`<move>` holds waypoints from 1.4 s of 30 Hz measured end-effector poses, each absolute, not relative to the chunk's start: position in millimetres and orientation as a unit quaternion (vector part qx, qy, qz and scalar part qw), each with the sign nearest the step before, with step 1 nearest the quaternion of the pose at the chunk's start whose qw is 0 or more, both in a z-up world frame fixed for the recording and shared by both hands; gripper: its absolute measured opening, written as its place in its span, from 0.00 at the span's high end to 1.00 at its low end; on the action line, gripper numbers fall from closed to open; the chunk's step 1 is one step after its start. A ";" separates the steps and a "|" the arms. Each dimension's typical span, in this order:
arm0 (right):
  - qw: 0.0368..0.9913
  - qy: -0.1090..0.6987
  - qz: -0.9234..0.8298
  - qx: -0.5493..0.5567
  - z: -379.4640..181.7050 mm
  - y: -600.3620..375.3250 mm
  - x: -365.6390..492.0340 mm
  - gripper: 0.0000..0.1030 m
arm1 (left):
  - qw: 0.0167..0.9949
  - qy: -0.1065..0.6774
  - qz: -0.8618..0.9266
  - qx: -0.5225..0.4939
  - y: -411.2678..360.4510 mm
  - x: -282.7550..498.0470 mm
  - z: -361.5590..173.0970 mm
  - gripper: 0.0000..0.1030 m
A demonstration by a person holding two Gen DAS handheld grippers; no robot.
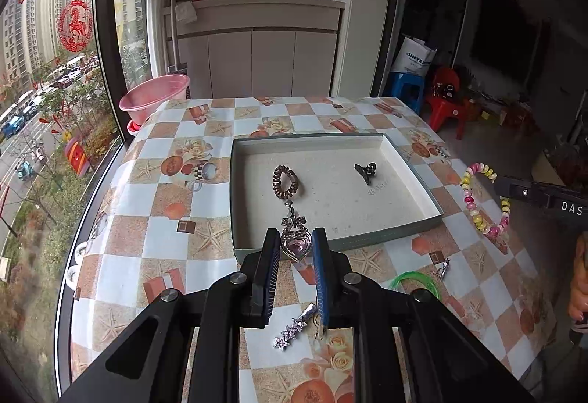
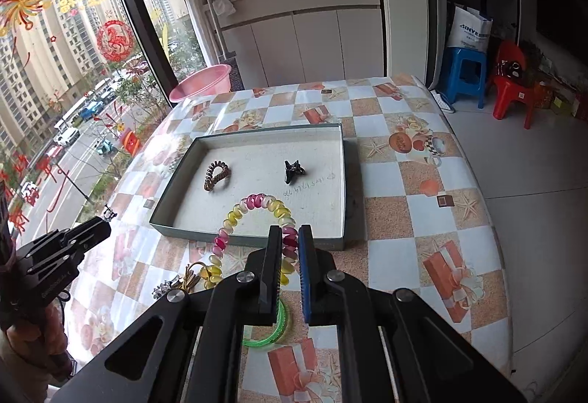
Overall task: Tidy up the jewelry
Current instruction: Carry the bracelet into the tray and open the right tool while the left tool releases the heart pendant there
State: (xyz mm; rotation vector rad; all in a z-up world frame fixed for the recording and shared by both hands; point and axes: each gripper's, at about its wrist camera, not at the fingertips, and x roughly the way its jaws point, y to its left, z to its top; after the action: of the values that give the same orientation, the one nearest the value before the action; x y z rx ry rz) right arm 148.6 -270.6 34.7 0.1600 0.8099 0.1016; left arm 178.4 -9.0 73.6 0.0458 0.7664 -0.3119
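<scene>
**Jewelry in both grips, tray dead ahead**

Jewelry rides in both of our grippers at once, with the shallow tray [image 1: 411,164] as the landmark for everything else. Our left gripper [image 1: 296,248] has its jaws clamped on a heart-shaped pendant clip [image 1: 296,244], held just short of the tray's near wall; the clip's long axis runs straight ahead, its thin stem reaching toward the brown coil hair tie [image 1: 286,182] already lying inside the tray. Our right gripper [image 2: 290,248] has its jaws pressed together on one strand of a pink-and-yellow spiral bracelet [image 2: 257,204], whose loop hangs forward over the tray's near wall and partly over its floor. A small black claw clip [image 2: 293,170] sits farther in, right of the brown tie.

The relation that matters, as we judge it: the tray lies directly forward of both pairs of jaws, and the right hand's load already overlaps it, so that hand looks closer to a drop. The pendant clip still has the near wall to clear.

On the table on our side of the tray remain a silver star barrette [image 1: 294,325] and a green bangle [image 2: 273,329], both untouched.
</scene>
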 end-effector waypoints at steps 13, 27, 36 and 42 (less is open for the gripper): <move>0.888 0.449 0.061 0.080 2.0 -257.6 252.1 0.91 | 0.879 0.443 -0.175 0.035 -45.5 275.7 32.7 0.70; 0.846 0.523 0.041 0.097 -77.9 -264.4 311.2 0.91 | 0.847 0.504 -0.157 0.061 -75.9 335.0 -29.2 0.70; 0.860 0.502 0.009 0.092 -84.4 -271.7 323.7 0.91 | 0.863 0.483 -0.111 0.098 -87.3 346.9 -41.6 0.70; 0.865 0.496 0.009 0.077 -87.8 -267.5 323.3 0.90 | 0.867 0.475 -0.101 0.110 -89.7 344.2 -41.2 0.69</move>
State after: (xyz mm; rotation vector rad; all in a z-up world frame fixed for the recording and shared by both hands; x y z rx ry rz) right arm 323.3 -267.5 -87.8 0.1605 1.0386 0.0180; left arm 344.2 -89.7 -41.2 0.2307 0.9954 -0.2116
